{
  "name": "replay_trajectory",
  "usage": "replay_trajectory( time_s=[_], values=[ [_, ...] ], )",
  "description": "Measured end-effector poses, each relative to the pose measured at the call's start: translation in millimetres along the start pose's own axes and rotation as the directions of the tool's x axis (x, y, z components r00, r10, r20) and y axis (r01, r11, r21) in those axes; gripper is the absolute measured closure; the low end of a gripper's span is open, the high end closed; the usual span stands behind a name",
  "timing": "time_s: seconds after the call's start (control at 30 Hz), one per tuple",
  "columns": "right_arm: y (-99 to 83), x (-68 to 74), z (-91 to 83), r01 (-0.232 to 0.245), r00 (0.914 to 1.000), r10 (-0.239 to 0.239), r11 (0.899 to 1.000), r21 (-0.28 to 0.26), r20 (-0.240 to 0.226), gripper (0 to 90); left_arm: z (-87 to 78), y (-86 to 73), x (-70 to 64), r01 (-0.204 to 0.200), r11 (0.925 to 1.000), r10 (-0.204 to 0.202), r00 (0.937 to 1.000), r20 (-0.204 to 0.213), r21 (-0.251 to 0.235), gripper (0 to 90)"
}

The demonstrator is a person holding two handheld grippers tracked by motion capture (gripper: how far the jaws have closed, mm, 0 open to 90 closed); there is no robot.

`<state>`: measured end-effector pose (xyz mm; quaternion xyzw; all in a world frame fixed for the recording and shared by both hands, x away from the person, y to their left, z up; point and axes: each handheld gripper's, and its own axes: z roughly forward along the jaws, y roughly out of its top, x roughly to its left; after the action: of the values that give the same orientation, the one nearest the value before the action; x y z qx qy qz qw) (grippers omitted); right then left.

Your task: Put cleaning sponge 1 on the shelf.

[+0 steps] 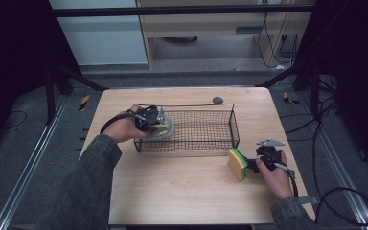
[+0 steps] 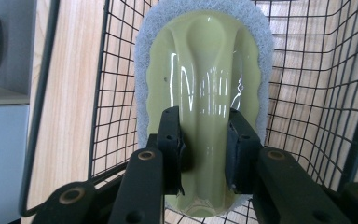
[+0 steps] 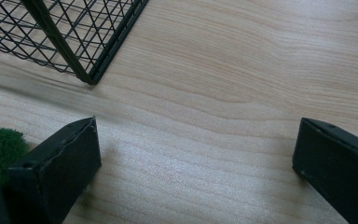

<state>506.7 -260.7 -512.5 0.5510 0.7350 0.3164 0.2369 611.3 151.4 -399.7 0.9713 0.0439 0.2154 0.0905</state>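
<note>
Wide-open right tool (image 3: 196, 154) beside sponge (image 1: 238, 163); left tool (image 2: 204, 149) grips scrubber (image 2: 205, 88) inside wire basket (image 1: 206, 130).

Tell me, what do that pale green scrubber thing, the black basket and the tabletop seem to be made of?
The scrubber clamped in the left gripper looks like glossy moulded plastic, since it throws sharp light reflections; its pale rim looks like fibrous scouring pad. The basket appears to be thin metal wire, coated matt black, in an open grid. The table shows light wood grain, possibly laminate rather than solid wood.
</note>
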Motion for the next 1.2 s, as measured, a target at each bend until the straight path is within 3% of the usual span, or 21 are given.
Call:
replay_trajectory(
  time_s=[0.8,1.2],
  values=[
    [-0.1,-0.2,0.0,0.003,1.0,-0.003,1.0,0.002,0.002,1.1,26.4,3.1,-0.1,0.015,0.9986,-0.019,0.9971,0.073,0.05,70.4],
    [0.0,-0.2,0.1,0.002,1.0,-0.002,1.0,0.001,0.001,1.1,28.1,1.9,2.1,0.027,0.9986,-0.031,0.9957,0.087,0.046,69.7]
  ],
)
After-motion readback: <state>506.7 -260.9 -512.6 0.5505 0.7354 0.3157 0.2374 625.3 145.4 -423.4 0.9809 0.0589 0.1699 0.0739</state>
